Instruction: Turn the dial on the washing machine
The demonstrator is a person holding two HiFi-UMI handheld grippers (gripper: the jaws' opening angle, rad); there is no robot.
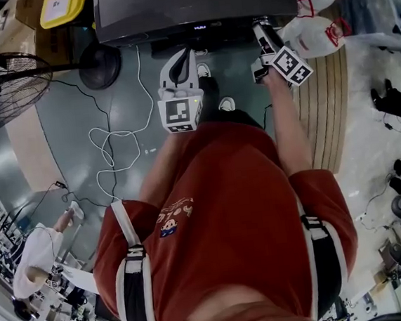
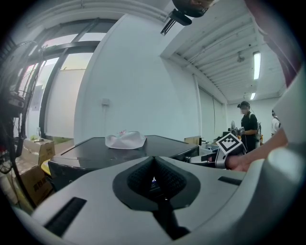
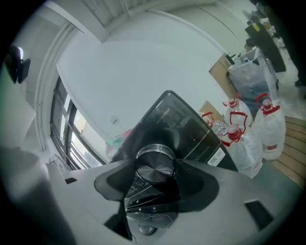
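Note:
The dark washing machine (image 1: 192,5) stands in front of me at the top of the head view. Its round metal dial (image 3: 154,165) sits on the sloped control panel (image 3: 189,127), and my right gripper (image 3: 155,173) is shut on it, one jaw against each side of the rim. From above, the right gripper (image 1: 262,34) reaches the machine's front right edge. My left gripper (image 1: 185,55) hangs in front of the machine, short of it, jaws together with nothing in them. In the left gripper view, that gripper (image 2: 154,179) points over the machine's lid (image 2: 95,155), where a white cloth (image 2: 125,139) lies.
A floor fan (image 1: 10,86) stands to the left, with white cables (image 1: 114,140) looped on the floor. Plastic bags (image 1: 315,32) and a wooden pallet (image 1: 329,101) lie to the right. A person (image 1: 33,257) is at lower left; another person (image 2: 248,127) stands far right.

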